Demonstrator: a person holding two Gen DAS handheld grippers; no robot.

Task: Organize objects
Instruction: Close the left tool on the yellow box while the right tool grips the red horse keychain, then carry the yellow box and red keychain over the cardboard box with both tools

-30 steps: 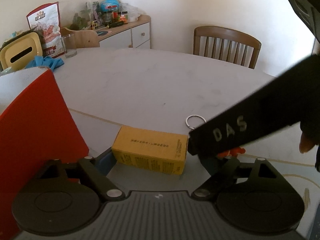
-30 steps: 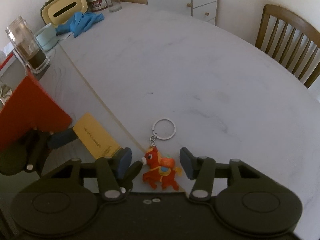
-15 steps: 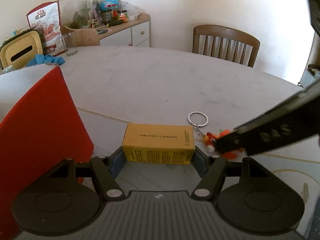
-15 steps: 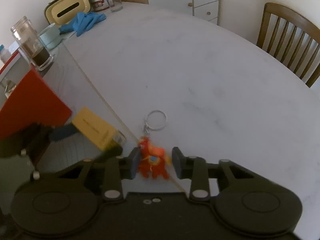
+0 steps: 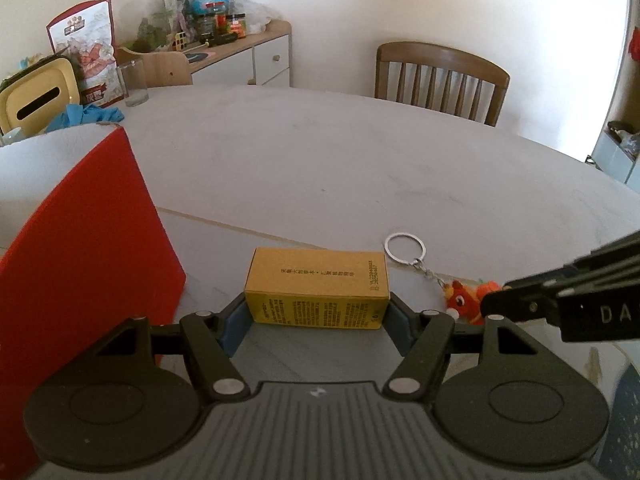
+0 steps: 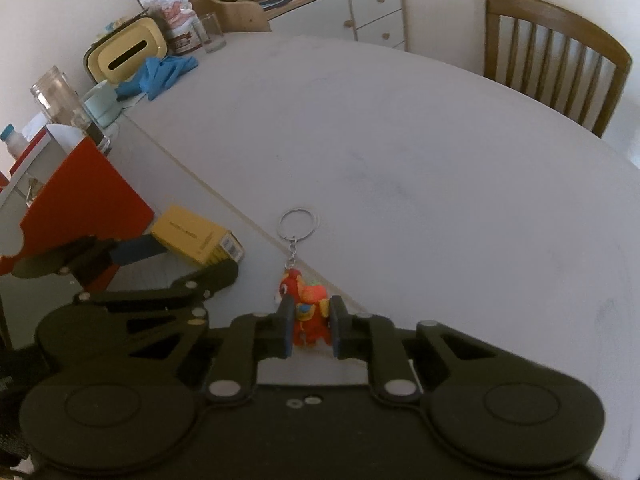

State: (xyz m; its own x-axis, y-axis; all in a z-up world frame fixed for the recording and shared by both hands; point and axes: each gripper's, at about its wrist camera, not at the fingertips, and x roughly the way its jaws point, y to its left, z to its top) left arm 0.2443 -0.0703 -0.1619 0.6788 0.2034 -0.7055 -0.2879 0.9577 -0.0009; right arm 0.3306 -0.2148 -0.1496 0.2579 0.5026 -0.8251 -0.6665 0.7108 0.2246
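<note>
pale daylight washes a round white desk [image 6: 400, 140] with a wooden chair [image 6: 556, 56] behind it and a cluttered sideboard along the wall. near the front edge, the left hand-held gripper [image 5: 318, 316] has its blue pads pressed against the two short ends of a yellow box [image 5: 318, 292], which sits flat on the desk just beside a tall red box [image 5: 76, 248]. the right hand-held gripper [image 6: 311, 326] has just been closing, and its jaws now pinch the body of a small red plush horse keychain [image 6: 306, 308], whose chain and metal ring [image 6: 298, 222] trail away across the desk. the two tools work very close together, the right one's finger crossing just beside the yellow box. from here i would worry about a collision if either lifts carelessly, since one could knock the other's load loose. the soft toy is caught only at its hindquarters, so it may squirm out, and the dangling ring could snag the yellow box or a finger on the way up. the yellow box, held end to end, might pivot and drop if the grip is light.
</note>
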